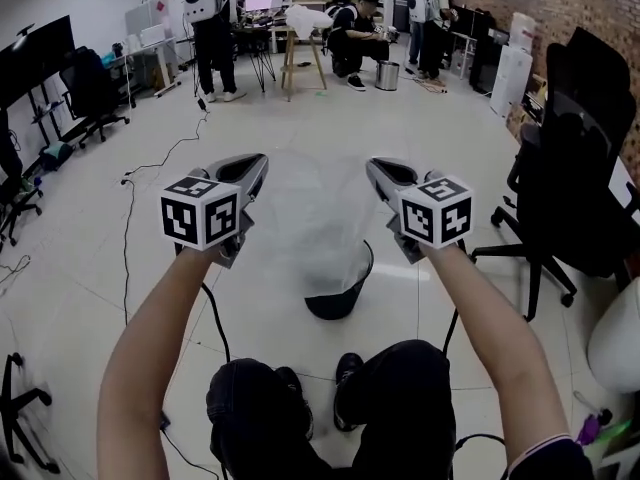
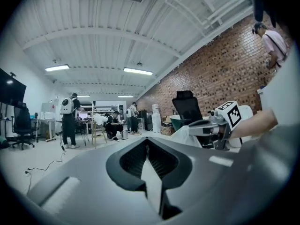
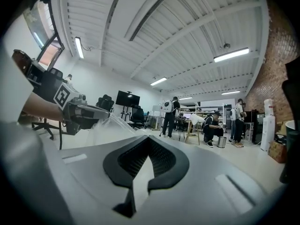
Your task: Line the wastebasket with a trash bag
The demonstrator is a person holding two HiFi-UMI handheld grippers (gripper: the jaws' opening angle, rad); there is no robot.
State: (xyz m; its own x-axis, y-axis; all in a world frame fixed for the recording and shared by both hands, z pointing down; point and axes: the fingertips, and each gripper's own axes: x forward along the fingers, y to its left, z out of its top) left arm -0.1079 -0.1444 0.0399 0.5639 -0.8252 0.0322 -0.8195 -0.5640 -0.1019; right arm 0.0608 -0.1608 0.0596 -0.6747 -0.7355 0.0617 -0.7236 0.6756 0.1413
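I count one trash bag (image 1: 315, 218), one wastebasket (image 1: 340, 306) and my two grippers. My left gripper (image 1: 256, 165) has its jaws pressed together on one side of the clear bag's mouth. My right gripper (image 1: 378, 169) is clamped the same way on the other side, so the film hangs stretched between them. Its lower end reaches the rim of the black wastebasket, which stands on the floor just ahead of my shoes (image 1: 348, 368). One black office chair (image 1: 570, 168) stands near the floor's right edge, and a cable (image 1: 126, 230) trails along the left.

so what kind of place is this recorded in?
Looks like a shared lab or workshop, not a home. Cues: a bare brick wall, a big screen on a stand, an office chair, a loose cable across the floor, and people working around benches at the far end.
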